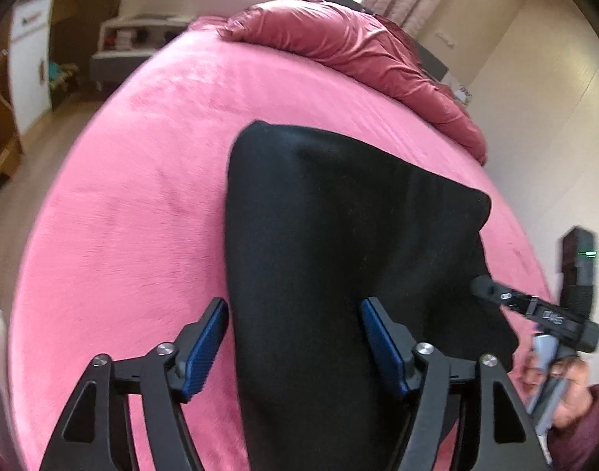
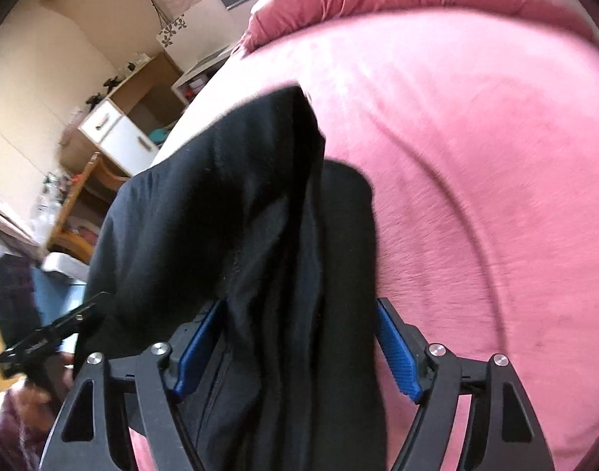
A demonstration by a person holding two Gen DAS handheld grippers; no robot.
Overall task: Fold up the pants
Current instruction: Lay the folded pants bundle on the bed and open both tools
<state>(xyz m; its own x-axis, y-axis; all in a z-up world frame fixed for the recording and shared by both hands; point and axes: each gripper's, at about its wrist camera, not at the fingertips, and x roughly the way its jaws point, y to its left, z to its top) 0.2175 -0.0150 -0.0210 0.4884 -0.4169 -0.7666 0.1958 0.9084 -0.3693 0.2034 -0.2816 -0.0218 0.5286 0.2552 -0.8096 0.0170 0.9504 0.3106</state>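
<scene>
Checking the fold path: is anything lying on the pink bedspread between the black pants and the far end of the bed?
Nothing visible: bare pink bedspread lies beyond the black pants up to the rumpled red duvet.

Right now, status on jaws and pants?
Left gripper and right gripper: jaws open, pants between them. Pants draped on pink bed. Nothing blocking.

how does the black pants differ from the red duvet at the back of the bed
The black pants are matte black; the duvet is shiny dark red. The pants lie in the near middle of the pink bed cover, with cloth between the open fingers of both the left gripper and right gripper; the duvet is bunched along the far edge, untouched. Both are soft cloth on the bed.
</scene>
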